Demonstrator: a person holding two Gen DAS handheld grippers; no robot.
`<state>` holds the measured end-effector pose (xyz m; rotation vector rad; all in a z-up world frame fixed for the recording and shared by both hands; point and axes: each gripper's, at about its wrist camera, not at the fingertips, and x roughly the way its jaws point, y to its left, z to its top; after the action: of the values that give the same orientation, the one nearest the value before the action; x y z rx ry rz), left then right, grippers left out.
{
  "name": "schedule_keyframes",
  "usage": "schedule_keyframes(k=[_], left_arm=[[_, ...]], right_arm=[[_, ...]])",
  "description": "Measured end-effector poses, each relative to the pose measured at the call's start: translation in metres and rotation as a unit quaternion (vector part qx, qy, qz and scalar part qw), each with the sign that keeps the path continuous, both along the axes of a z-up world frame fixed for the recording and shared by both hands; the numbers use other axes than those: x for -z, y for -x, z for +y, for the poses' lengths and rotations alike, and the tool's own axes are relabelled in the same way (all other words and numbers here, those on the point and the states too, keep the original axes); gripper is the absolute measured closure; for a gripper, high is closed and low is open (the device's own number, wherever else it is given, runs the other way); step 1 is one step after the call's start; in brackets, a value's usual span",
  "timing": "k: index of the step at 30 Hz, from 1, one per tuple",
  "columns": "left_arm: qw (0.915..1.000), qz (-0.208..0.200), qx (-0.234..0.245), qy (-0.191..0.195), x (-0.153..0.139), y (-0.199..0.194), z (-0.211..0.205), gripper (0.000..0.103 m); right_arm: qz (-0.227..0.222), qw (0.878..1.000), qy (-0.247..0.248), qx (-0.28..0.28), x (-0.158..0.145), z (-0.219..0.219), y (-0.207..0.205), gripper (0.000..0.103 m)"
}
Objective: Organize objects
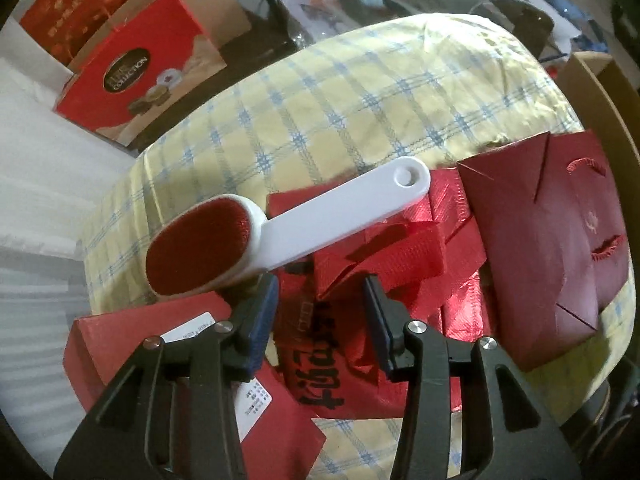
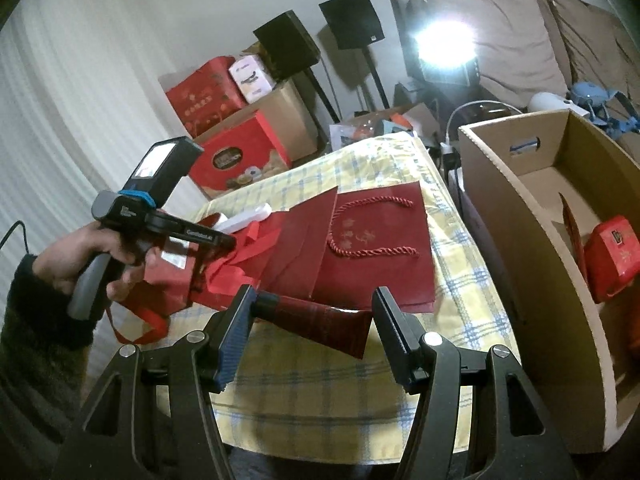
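Note:
A white lint brush (image 1: 320, 220) with a red felt head lies across a crumpled red woven bag (image 1: 400, 264) on the yellow plaid cloth (image 1: 312, 100). My left gripper (image 1: 320, 308) hovers steeply over that bag, open, its left fingertip close to the brush head; nothing is pinched. A dark red paper bag (image 1: 560, 264) with cord handles lies flat to the right. In the right wrist view my right gripper (image 2: 316, 320) is shut on a dark red tube (image 2: 320, 316) with a black cap, held lengthwise between the pads above the cloth's near edge.
A person's hand (image 2: 80, 256) holds the left tool over the red pile. A flat red box (image 1: 140, 340) lies by the left finger. An open cardboard box (image 2: 520, 208) at the right holds a red tin (image 2: 616, 256). Red gift boxes (image 2: 240, 156) stand behind the table.

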<state>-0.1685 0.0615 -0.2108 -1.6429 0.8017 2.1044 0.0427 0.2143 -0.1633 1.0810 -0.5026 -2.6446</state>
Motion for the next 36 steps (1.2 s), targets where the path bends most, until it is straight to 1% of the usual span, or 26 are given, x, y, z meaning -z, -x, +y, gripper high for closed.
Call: schedule_keyframes(k=[2,6,7,8,9,10,11,13,15,17,18,19,20,21,22,24,25,26,29,31,33,35,36], left_arm=[[1.0,-0.004,-0.005,-0.006,0.005,-0.001,-0.001,0.06],[0.9989,-0.026,-0.016,-0.036,0.006,0.003,-0.005,0.06],[0.9975,-0.042,-0.026,-0.051,0.006,0.006,-0.008,0.068],[0.996,-0.055,-0.032,-0.063,0.004,0.007,-0.009,0.082],[0.9948,-0.066,-0.035,-0.069,0.003,0.006,-0.01,0.091],[0.9935,-0.076,-0.04,-0.075,0.001,0.005,-0.011,0.096],[0.9927,-0.08,-0.042,-0.08,-0.001,0.004,-0.012,0.096],[0.9927,-0.076,-0.04,-0.085,-0.007,-0.003,-0.014,0.096],[0.9927,-0.075,-0.029,-0.09,-0.011,-0.005,-0.018,0.096],[0.9935,-0.066,-0.021,-0.09,-0.021,-0.015,-0.022,0.093],[0.993,-0.064,-0.017,-0.098,-0.026,-0.017,-0.025,0.092],[0.992,-0.066,-0.013,-0.107,-0.032,-0.019,-0.027,0.086],[0.9895,-0.074,-0.008,-0.124,-0.038,-0.023,-0.03,0.077],[0.9885,-0.074,-0.008,-0.131,-0.043,-0.025,-0.033,0.071],[0.9892,-0.065,-0.01,-0.131,-0.049,-0.025,-0.035,0.066],[0.9919,-0.033,-0.018,-0.121,-0.057,-0.027,-0.044,0.066],[0.9928,-0.025,-0.021,-0.115,-0.057,-0.027,-0.047,0.066],[0.9938,-0.019,-0.022,-0.107,-0.054,-0.025,-0.05,0.069],[0.9957,0.006,-0.004,-0.093,-0.051,-0.026,-0.05,0.07],[0.9974,0.033,0.01,-0.064,-0.046,-0.027,-0.044,0.071],[0.9975,0.058,0.032,-0.025,-0.038,-0.03,-0.035,0.074],[0.9976,0.049,0.048,-0.01,-0.03,-0.029,-0.027,0.074],[0.997,0.052,0.055,0.014,-0.025,-0.03,-0.021,0.075]], right_arm=[[-0.002,1.0,0.001,-0.001,0.001,-0.001,0.001,0.042],[-0.004,1.0,0.0,-0.004,0.001,-0.003,0.001,0.042],[-0.004,1.0,-0.001,-0.005,0.001,-0.004,0.001,0.042],[-0.004,1.0,-0.001,-0.005,0.001,-0.005,0.001,0.042],[-0.004,1.0,-0.001,-0.006,0.001,-0.005,0.001,0.042],[-0.005,1.0,-0.002,-0.005,0.0,-0.006,0.001,0.042],[-0.005,1.0,-0.003,-0.005,0.0,-0.006,0.0,0.042],[-0.003,1.0,-0.006,-0.006,-0.001,-0.008,-0.001,0.042],[-0.002,1.0,-0.007,-0.007,-0.003,-0.009,-0.002,0.042],[0.001,1.0,-0.01,-0.006,-0.005,-0.01,-0.003,0.042],[0.002,1.0,-0.012,-0.006,-0.006,-0.011,-0.004,0.042],[0.003,1.0,-0.011,-0.007,-0.006,-0.012,-0.004,0.042],[0.003,1.0,-0.011,-0.007,-0.007,-0.013,-0.004,0.042],[0.003,1.0,-0.01,-0.009,-0.007,-0.015,-0.004,0.042],[0.003,1.0,-0.01,-0.011,-0.008,-0.016,-0.005,0.042],[0.006,1.0,-0.013,-0.015,-0.01,-0.021,-0.007,0.042],[0.007,1.0,-0.016,-0.017,-0.011,-0.024,-0.007,0.042],[0.007,1.0,-0.017,-0.019,-0.011,-0.025,-0.008,0.042],[0.006,0.999,-0.02,-0.026,-0.009,-0.031,-0.007,0.042],[0.004,0.999,-0.017,-0.03,-0.009,-0.034,-0.007,0.042],[0.005,0.999,-0.019,-0.033,-0.01,-0.036,-0.008,0.042],[0.008,0.999,-0.021,-0.034,-0.012,-0.037,-0.009,0.042],[0.008,0.999,-0.022,-0.034,-0.013,-0.037,-0.01,0.042]])
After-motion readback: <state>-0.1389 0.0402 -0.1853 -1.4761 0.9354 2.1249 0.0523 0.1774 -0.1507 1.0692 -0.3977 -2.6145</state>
